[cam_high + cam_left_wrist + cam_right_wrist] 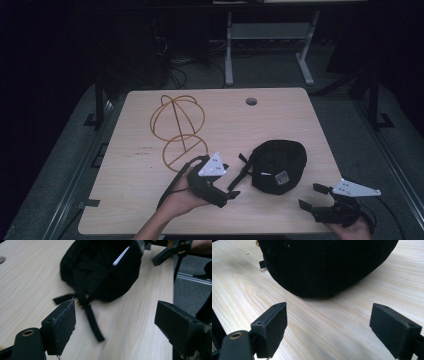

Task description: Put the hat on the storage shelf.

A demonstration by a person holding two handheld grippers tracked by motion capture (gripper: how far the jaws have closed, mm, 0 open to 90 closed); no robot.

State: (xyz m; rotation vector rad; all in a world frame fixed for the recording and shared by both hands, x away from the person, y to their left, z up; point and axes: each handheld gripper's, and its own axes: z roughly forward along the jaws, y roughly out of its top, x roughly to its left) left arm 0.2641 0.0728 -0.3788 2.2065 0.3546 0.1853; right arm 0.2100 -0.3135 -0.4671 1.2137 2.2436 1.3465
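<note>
A black cap (278, 165) lies on the wooden table (135, 175), right of centre, its back strap (243, 171) trailing to the left. My left gripper (230, 181) is open just left of the cap, jaws pointing at the strap. In the left gripper view the cap (100, 267) lies opening-side toward me, and the strap (93, 322) lies on the wood ahead of my open gripper (115, 325). My right gripper (312, 196) is open at the cap's front right. In the right gripper view the cap's crown (327, 265) sits just beyond my gripper (328, 327), apart from the jaws.
A gold wire hat stand (182, 127) stands at the back left of the table. A round cable hole (251, 101) is near the far edge. The right gripper (170, 251) shows far off beside the table's right edge (173, 290).
</note>
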